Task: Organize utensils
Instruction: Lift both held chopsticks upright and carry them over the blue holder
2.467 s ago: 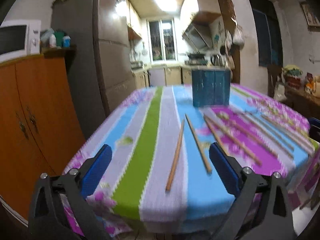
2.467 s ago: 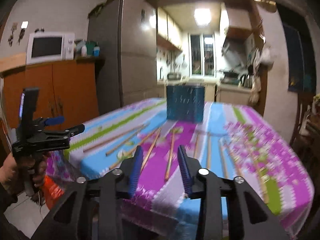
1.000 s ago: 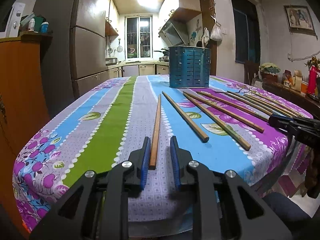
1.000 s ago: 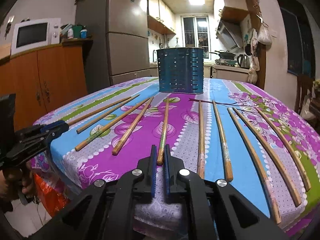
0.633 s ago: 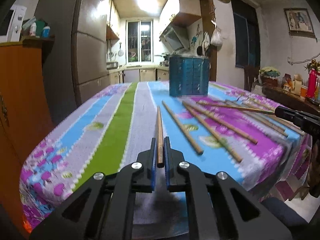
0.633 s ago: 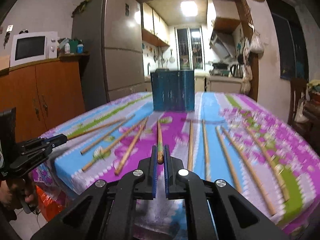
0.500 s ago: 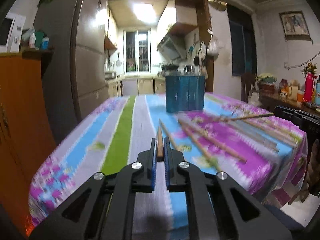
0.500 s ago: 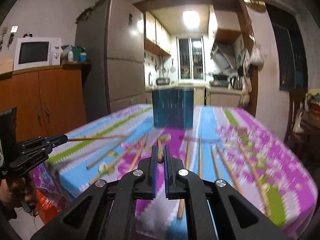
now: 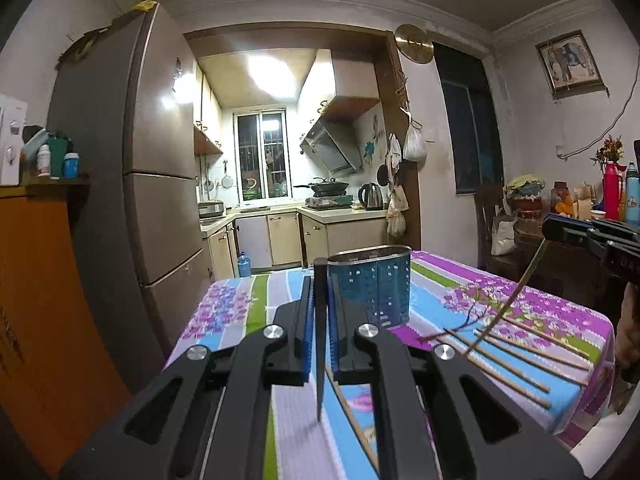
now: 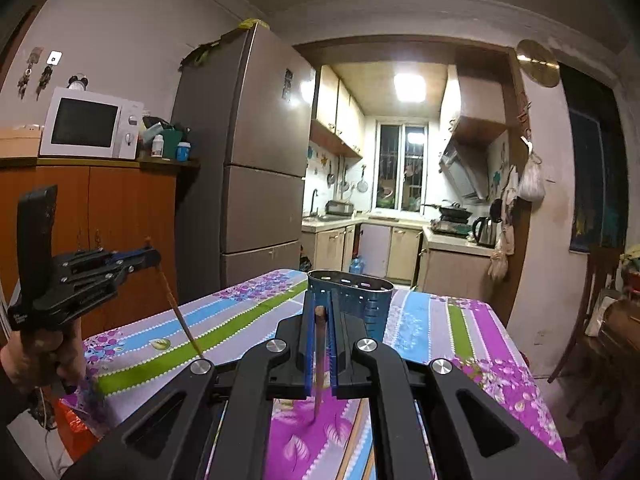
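My left gripper (image 9: 320, 292) is shut on a wooden chopstick (image 9: 320, 344) that hangs tip-down above the table. It shows from the side in the right wrist view (image 10: 148, 258), its chopstick (image 10: 182, 320) slanting down. My right gripper (image 10: 320, 320) is shut on another chopstick (image 10: 319, 360), also hanging tip-down; it shows in the left wrist view (image 9: 552, 232) with its chopstick (image 9: 516, 296). The blue perforated utensil holder (image 9: 370, 286) stands upright on the table ahead of both grippers and also shows in the right wrist view (image 10: 348, 300). Several chopsticks (image 9: 508, 360) lie on the cloth.
The table has a striped floral cloth (image 9: 448, 292) and drops off at its near and side edges. An orange cabinet (image 10: 92, 216) with a microwave (image 10: 90, 124) and a tall fridge (image 10: 252, 160) stand to the left. A side table with bottles (image 9: 592, 208) stands to the right.
Both grippers closed on a chopstick lying on the table, then lifted and tilted up. The chopsticks now hang tip-down above the cloth, and the holder sits closer ahead.
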Demonstrator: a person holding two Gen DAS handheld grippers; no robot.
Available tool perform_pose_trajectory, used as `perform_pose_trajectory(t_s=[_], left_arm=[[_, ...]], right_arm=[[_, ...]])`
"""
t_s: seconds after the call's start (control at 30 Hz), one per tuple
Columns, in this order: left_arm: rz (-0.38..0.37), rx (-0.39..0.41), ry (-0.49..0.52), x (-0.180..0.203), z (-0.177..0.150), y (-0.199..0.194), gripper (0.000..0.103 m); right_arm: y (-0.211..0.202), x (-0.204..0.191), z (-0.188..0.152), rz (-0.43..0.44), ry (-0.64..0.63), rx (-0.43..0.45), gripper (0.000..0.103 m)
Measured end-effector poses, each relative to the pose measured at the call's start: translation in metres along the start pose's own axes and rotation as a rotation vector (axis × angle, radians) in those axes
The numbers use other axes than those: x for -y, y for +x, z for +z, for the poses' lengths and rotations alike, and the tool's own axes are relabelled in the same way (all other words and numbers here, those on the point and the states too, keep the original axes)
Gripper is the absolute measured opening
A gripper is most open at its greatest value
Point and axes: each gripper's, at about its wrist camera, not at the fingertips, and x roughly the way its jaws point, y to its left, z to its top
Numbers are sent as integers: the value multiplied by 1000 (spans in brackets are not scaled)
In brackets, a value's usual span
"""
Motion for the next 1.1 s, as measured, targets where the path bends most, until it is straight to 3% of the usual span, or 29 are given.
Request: perform_pose_trajectory(t_s=[0.4,0.5,0.87,1.1], left_arm=[[-61,-26,-34,-4,44,44,5],[-73,-16,-57,-6,56,51,5],[-88,97,-94,8,147,88,5],[-72,103,-99,17,173,130,5]], right_arm=[[43,27,61,45,35,-73,7],[50,34,80,42,31,-66,7],[95,64,174,-7,12,1,7],[144,87,208,-31,21,7,7]])
